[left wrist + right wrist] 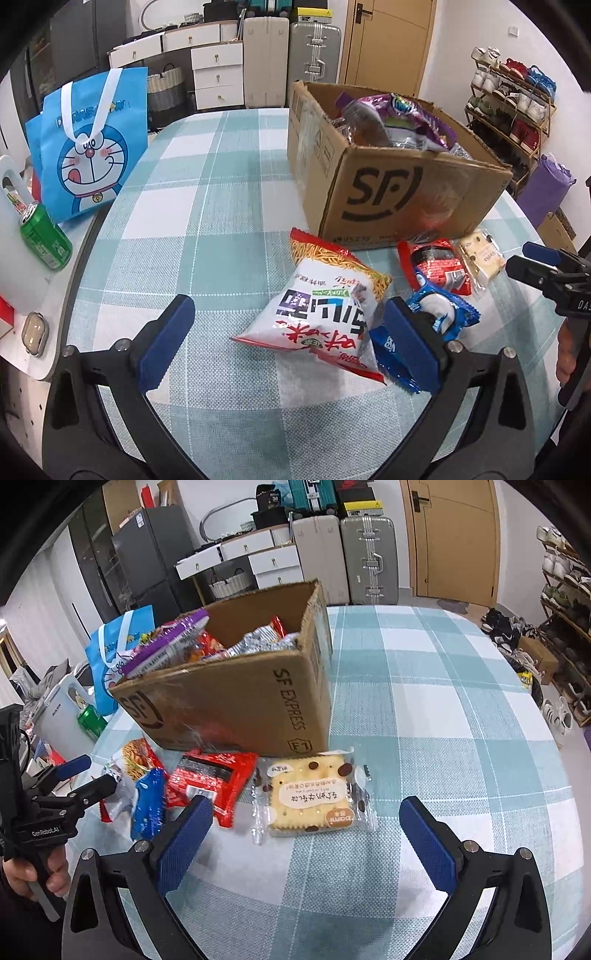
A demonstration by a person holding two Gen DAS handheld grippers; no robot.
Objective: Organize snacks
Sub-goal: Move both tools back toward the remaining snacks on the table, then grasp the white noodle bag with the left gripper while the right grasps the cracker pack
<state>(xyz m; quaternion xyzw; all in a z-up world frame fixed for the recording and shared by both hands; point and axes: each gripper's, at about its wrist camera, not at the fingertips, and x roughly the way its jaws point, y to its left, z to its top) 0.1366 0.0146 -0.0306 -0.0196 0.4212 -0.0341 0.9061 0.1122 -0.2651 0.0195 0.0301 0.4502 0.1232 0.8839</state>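
Observation:
An open cardboard box (pixel 402 188) (pixel 243 701) holding several snack packs stands on the checked table. In front of it lie a white and red noodle bag (pixel 325 314) (pixel 129 768), a blue cookie pack (pixel 439 317) (pixel 149 805), a red pack (pixel 439 269) (pixel 214 779) and a clear-wrapped biscuit pack (pixel 480 258) (pixel 314 794). My left gripper (pixel 288 343) (pixel 85 775) is open, its fingers on either side of the noodle bag, the right pad over the blue pack. Open too, my right gripper (pixel 306 845) (pixel 528 260) hovers just short of the biscuit pack.
A blue cartoon tote bag (pixel 85 144) (pixel 118 653) stands at the table's left edge, with a green can (pixel 44 236) (pixel 90 720) on a white side surface beside it. Suitcases (pixel 347 557), drawers and a shoe rack (pixel 509 110) lie beyond the table. A hand (pixel 33 875) holds the left gripper.

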